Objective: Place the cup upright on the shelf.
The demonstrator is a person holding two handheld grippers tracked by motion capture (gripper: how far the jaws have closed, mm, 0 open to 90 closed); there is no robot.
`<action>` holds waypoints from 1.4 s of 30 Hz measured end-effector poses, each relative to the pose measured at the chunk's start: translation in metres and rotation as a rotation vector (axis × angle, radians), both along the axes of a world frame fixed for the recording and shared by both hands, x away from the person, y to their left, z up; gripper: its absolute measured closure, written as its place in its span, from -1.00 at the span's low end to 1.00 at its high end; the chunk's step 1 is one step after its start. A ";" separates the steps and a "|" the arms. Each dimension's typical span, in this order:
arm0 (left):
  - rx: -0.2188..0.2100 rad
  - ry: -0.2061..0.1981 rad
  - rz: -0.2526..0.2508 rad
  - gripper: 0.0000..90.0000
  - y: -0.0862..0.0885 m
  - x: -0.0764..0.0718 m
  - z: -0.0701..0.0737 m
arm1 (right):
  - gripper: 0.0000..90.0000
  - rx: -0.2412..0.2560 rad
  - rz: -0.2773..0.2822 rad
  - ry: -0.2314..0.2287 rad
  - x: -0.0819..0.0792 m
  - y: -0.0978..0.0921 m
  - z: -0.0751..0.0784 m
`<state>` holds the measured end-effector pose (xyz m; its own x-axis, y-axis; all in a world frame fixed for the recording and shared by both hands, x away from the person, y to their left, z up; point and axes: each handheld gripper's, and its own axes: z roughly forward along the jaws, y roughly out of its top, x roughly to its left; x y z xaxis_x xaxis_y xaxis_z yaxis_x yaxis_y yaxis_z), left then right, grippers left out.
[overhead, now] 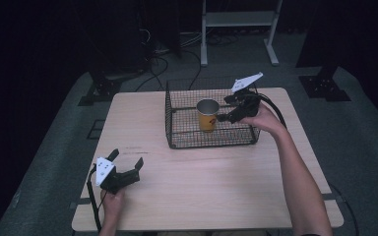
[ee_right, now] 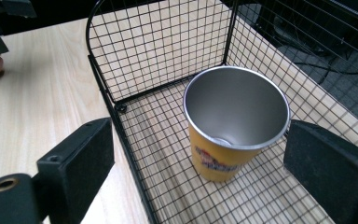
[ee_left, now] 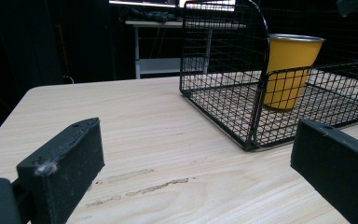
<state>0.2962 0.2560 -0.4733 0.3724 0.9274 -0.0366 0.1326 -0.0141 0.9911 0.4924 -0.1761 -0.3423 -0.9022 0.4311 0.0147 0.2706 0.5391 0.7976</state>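
cup [overhead: 207,114] upright in basket [overhead: 177,139], on table [overhead: 202,187]

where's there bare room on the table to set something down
The table is bare between the wire basket and its near edge, right of the left gripper, and in the strip left of the basket. Crowded: inside the basket, where the right gripper reaches the yellow cup.

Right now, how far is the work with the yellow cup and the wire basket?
Done: the yellow cup stands upright on the floor of the wire basket. In hand: the right claw is open beside the cup, one jaw on each side in the right gripper view, not closed on it. Left: either close and lift, or draw away; the pictures cannot tell which. The left claw rests open on the table.
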 end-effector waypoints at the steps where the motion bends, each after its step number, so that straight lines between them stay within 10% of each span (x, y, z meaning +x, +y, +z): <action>1: -0.003 0.000 0.000 -0.96 0.000 0.000 0.000 | -0.83 0.001 -0.001 0.005 -0.001 -0.002 0.000; 42: 0.005 0.003 -0.002 -0.96 -0.001 0.000 0.000 | -0.82 0.027 -0.039 -0.004 -0.048 -0.059 0.001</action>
